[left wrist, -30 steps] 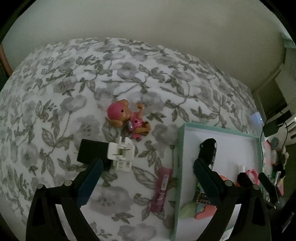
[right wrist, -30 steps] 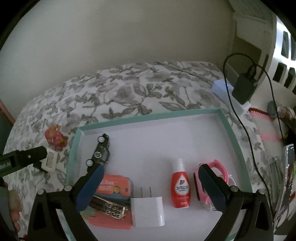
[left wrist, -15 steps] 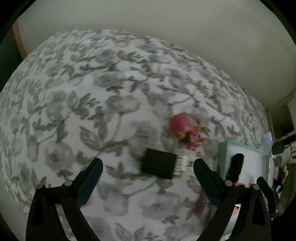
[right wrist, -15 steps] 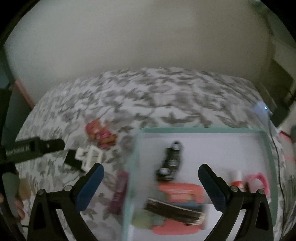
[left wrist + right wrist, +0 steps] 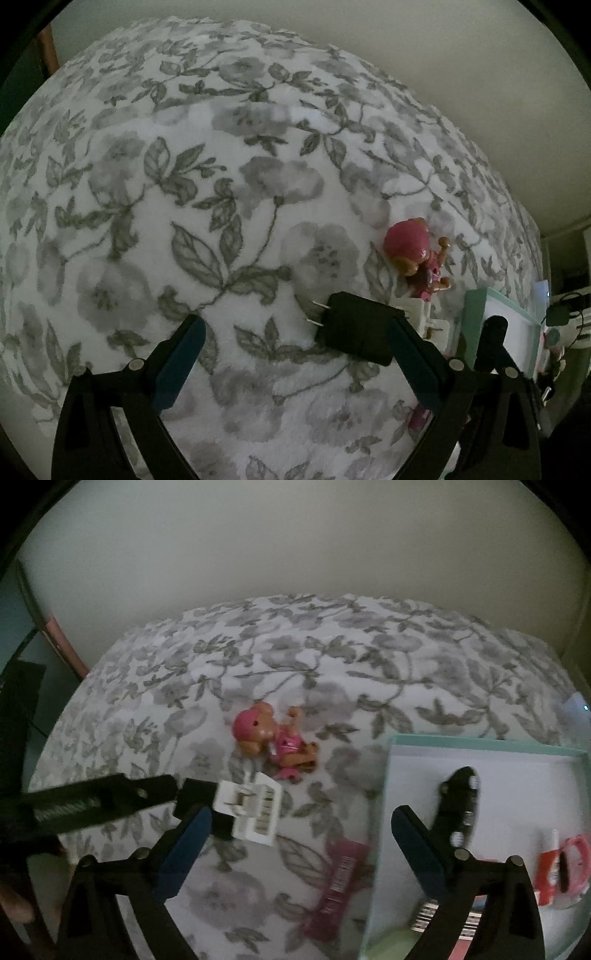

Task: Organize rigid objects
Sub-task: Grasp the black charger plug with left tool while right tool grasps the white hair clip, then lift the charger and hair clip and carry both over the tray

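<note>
A black plug adapter lies on the floral bedspread, its prongs pointing left, beside a white clip-like piece. A pink toy figure lies just beyond. My left gripper is open, its right finger next to the adapter. My right gripper is open and empty above the bedspread; it sees the adapter, white piece, toy figure and a pink bar. The teal-rimmed tray holds a black toy car and a red bottle.
The left gripper's body reaches in from the left in the right wrist view. The tray's rim shows at the right of the left wrist view. A wall runs behind the bed. A charger and cable sit at far right.
Both grippers swung left, away from the tray. The left gripper dropped closer to the black adapter, which now sits by its right finger. Both stay open.
</note>
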Tool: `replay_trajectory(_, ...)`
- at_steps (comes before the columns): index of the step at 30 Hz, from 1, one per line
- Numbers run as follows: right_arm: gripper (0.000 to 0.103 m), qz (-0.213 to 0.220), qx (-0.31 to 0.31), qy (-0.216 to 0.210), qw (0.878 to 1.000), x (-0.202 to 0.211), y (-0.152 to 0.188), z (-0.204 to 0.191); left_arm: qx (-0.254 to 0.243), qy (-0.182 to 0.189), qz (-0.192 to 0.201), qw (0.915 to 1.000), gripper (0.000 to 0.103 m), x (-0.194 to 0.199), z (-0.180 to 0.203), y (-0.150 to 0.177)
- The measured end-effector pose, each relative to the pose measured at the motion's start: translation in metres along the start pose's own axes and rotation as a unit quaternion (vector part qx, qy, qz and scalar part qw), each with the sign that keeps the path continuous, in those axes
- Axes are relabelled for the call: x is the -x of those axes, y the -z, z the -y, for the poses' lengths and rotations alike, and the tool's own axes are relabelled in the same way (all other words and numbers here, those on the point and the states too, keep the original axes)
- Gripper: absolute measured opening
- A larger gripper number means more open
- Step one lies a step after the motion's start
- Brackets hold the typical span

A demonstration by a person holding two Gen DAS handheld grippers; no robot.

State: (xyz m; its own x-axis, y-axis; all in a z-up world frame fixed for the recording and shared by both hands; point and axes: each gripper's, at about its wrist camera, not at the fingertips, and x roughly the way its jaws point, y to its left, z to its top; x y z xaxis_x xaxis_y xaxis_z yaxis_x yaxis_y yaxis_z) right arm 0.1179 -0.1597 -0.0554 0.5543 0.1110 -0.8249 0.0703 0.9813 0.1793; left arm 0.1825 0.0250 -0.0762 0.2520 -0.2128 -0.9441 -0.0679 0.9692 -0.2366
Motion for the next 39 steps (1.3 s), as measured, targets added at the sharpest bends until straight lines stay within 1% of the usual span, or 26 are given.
replay_trajectory(2,0.099,-0.007,0.006,-0.007,1.000,-0.006,-0.001,-0.006,0.012,-0.001,0.002,0.9999,0.098,-0.002,-0.005,-0.001)
replay_trajectory(6,0.099,-0.015,0.020,-0.004,1.000,-0.017,-0.002,-0.015,0.035,-0.006,0.004,0.9994,0.098,-0.004,-0.018,-0.005)
replay_trajectory(10,0.095,-0.022,0.013,-0.010,1.000,-0.027,-0.005,-0.018,0.051,-0.006,0.006,0.9987,0.098,-0.004,-0.027,-0.006)
replay_trajectory(11,0.091,-0.024,0.011,-0.013,1.000,-0.030,-0.006,-0.019,0.053,-0.005,0.007,0.9986,0.098,-0.004,-0.028,-0.007)
replay_trajectory(14,0.084,-0.028,0.004,-0.022,0.999,-0.036,-0.008,-0.019,0.052,-0.004,0.007,0.9986,0.098,-0.004,-0.027,-0.007)
replay_trajectory(17,0.072,-0.033,-0.005,-0.027,0.999,-0.042,-0.009,-0.018,0.044,-0.003,0.006,0.9990,0.098,-0.006,-0.022,-0.007)
replay_trajectory(21,0.060,-0.032,-0.020,-0.040,0.998,-0.042,-0.011,-0.014,0.034,0.005,0.005,0.9994,0.098,-0.008,-0.014,-0.007)
replay_trajectory(23,0.049,-0.029,-0.022,-0.046,0.998,-0.040,-0.012,-0.013,0.031,0.009,0.006,0.9995,0.098,-0.008,-0.011,-0.007)
replay_trajectory(24,0.047,-0.029,-0.024,-0.051,0.998,-0.040,-0.012,-0.013,0.031,0.012,0.005,0.9994,0.098,-0.008,-0.011,-0.007)
replay_trajectory(25,0.041,-0.030,-0.026,-0.057,0.998,-0.040,-0.011,-0.013,0.032,0.016,0.004,0.9994,0.098,-0.008,-0.011,-0.007)
replay_trajectory(26,0.038,-0.030,-0.027,-0.058,0.997,-0.039,-0.012,-0.012,0.032,0.020,0.004,0.9993,0.098,-0.008,-0.011,-0.007)
replay_trajectory(32,0.038,-0.030,-0.034,-0.062,0.997,-0.036,-0.011,-0.006,0.019,0.028,0.002,0.9994,0.098,-0.008,-0.005,-0.007)
replay_trajectory(39,0.038,-0.025,-0.055,-0.059,0.996,-0.026,-0.012,0.014,-0.011,0.027,-0.004,0.9996,0.098,-0.014,0.013,-0.002)
